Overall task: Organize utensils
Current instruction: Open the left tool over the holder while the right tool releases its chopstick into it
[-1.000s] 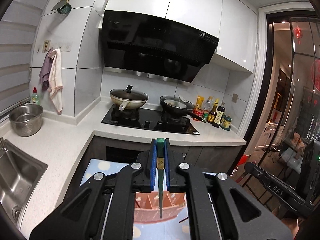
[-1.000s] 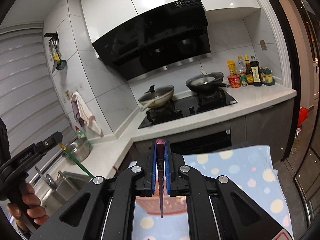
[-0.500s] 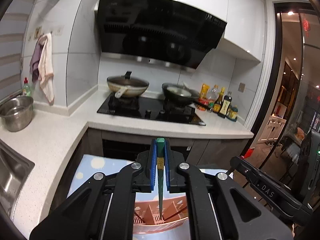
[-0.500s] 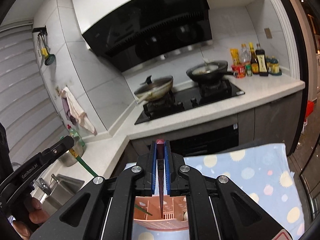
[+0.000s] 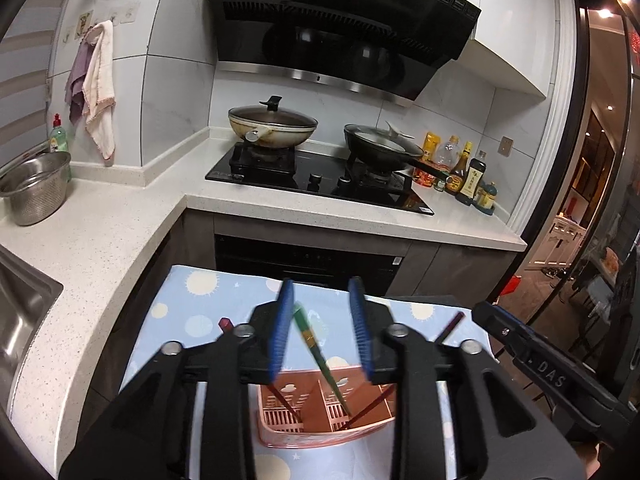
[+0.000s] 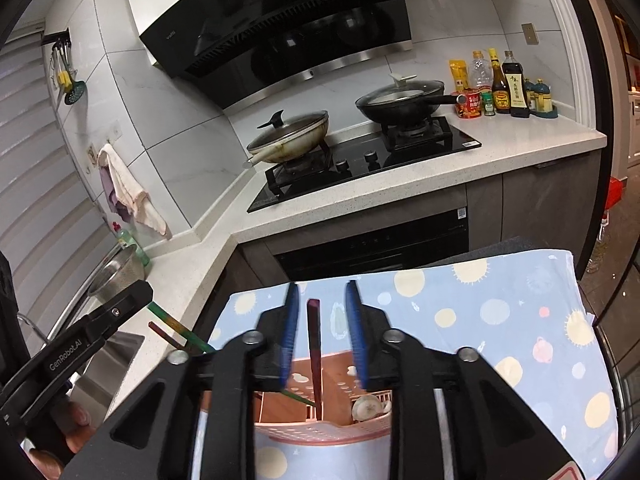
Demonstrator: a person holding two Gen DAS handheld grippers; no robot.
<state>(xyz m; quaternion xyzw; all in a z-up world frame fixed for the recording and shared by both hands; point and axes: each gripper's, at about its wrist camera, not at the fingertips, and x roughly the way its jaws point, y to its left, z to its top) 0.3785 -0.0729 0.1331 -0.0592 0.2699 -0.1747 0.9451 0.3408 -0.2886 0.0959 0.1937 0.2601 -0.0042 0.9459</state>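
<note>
1. Both sets of fingers have gone from pinching a chopstick half a second ago to standing spread. The left gripper [image 5: 322, 328] has parted from the green chopstick with a gold band [image 5: 318, 354], and the right gripper [image 6: 322, 332] from the dark red chopstick [image 6: 314, 344].

2. Position of the task's things: both sticks now stand with their lower ends inside the pink slotted plastic utensil holder [image 5: 320, 420], which sits on the blue cloth printed with suns and dots [image 6: 500, 320]. The green one leans across the gap between your left blue pads [image 5: 280, 340]; it looks blurred, so it is probably not yet at rest. The red one stands nearly upright between your right pads and touches neither.

3. Other contents: the left view shows two more dark red chopsticks [image 5: 450, 326] leaning out of the holder. A small white spoon-like piece [image 6: 366, 408] lies in the right-hand compartment; its exact form is unclear.

4. Step in hand, as judged: release and withdrawal. Keep both sets of fingers wide and lift straight back along the sticks' length, not sideways.

5. Risk: the green stick lies close to the left-hand pad. A sideways pull may catch it and tip it out, or rock the light holder.

6. Mind the two grippers' closeness over the same holder; withdraw one first.
</note>
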